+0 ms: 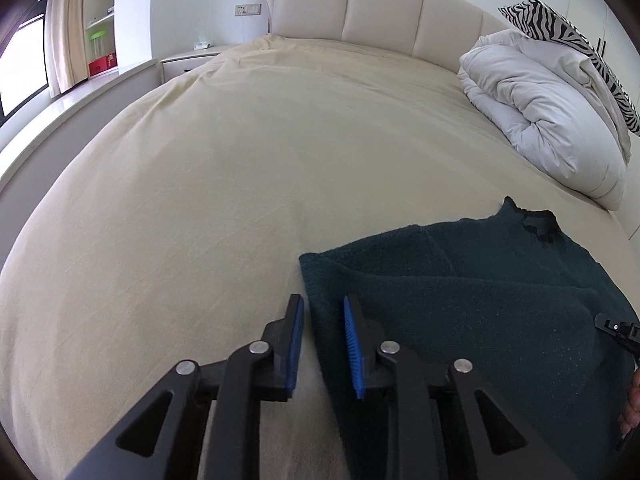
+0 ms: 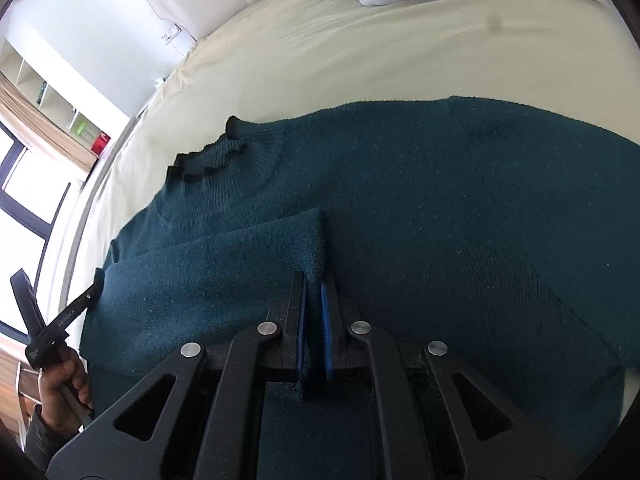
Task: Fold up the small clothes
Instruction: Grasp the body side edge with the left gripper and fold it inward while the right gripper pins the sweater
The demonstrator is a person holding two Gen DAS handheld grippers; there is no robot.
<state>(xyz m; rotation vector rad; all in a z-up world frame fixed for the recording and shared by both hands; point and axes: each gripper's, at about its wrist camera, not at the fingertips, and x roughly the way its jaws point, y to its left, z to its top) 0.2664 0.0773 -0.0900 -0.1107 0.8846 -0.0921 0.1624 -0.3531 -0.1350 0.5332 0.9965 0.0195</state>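
A dark teal knitted sweater (image 2: 400,184) lies flat on the cream bedsheet (image 1: 240,160), collar (image 2: 208,160) toward the headboard. One sleeve (image 2: 224,264) is folded across the body. My right gripper (image 2: 315,280) is shut on the cuff end of that sleeve, over the sweater's middle. My left gripper (image 1: 322,308) is open and empty, low over the sweater's left edge (image 1: 316,280), one finger over the sheet and one over the knit. The left gripper also shows in the right wrist view (image 2: 52,320), beside the sweater's folded edge.
A white duvet (image 1: 548,120) and a zebra-print pillow (image 1: 560,32) are piled at the bed's right by the padded headboard (image 1: 380,12). A nightstand (image 1: 188,62), shelves and a window ledge stand left of the bed.
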